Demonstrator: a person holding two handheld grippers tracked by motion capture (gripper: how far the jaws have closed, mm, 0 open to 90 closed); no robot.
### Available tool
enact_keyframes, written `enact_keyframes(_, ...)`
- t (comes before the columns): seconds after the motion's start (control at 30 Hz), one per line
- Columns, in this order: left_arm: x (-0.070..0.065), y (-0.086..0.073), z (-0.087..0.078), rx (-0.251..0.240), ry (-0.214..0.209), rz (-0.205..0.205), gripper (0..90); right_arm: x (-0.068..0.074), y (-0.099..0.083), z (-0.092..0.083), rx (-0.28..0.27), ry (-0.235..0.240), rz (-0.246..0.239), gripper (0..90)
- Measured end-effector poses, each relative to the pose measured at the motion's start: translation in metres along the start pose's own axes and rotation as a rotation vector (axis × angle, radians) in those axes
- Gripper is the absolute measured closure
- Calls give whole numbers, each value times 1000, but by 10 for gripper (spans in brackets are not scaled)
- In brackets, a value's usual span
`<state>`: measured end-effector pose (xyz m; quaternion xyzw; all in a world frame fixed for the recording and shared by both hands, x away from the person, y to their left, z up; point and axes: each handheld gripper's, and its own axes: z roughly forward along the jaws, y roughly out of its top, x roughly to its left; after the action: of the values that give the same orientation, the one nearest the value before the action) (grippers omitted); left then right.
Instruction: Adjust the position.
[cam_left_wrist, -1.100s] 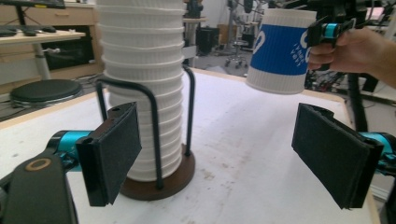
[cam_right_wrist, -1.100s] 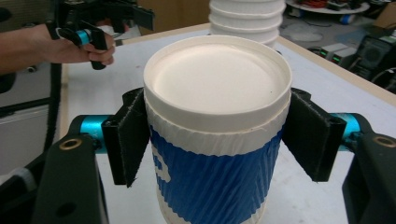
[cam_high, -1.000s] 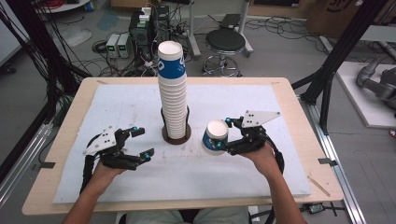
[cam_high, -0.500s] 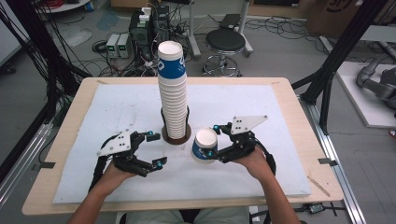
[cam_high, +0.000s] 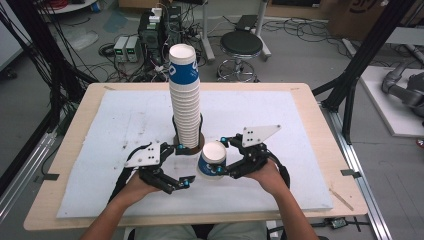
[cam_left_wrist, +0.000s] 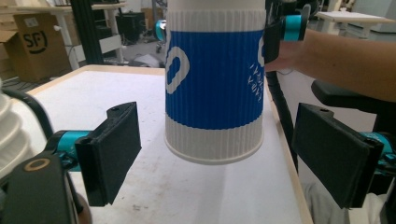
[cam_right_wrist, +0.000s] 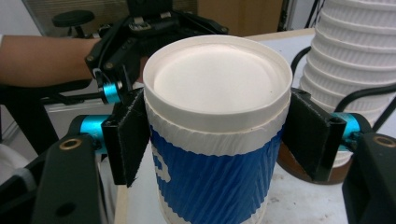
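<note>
Right claw (cam_right_wrist: 217, 140) clamps the cup (cam_right_wrist: 215, 140); left gripper view shows the left claw (cam_left_wrist: 233, 154) spread wide around it.

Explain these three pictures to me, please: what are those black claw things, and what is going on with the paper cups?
A person sits at a table holding a hand tool with two jaws in each hand. One picture looks down from above; the other two come from small cameras riding on each tool. On the white mat stands a tall stack of cups in a round holder. The right gripper clamps a single blue-and-white cup near its rim, lifted off the mat. The left gripper is open, its jaws on either side of that cup's base without touching.
</note>
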<state>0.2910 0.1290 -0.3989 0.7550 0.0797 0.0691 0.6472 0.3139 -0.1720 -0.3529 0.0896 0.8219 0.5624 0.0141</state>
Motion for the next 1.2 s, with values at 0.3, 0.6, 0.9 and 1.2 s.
enact_keyframes(0.3,-1,2,14,-7,-31,7,154,2,2,2,-32,39,-1,289)
enact_keyframes(0.6,-2,0,28,-2,-43,1,154,2,2,2,-54,53,1,290)
enact_keyframes(0.9,-2,-4,36,-1,-58,-11,155,2,2,2,-68,73,9,289)
enact_keyframes(1.2,0,-4,33,25,-61,3,247,1,0,3,-61,69,11,300)
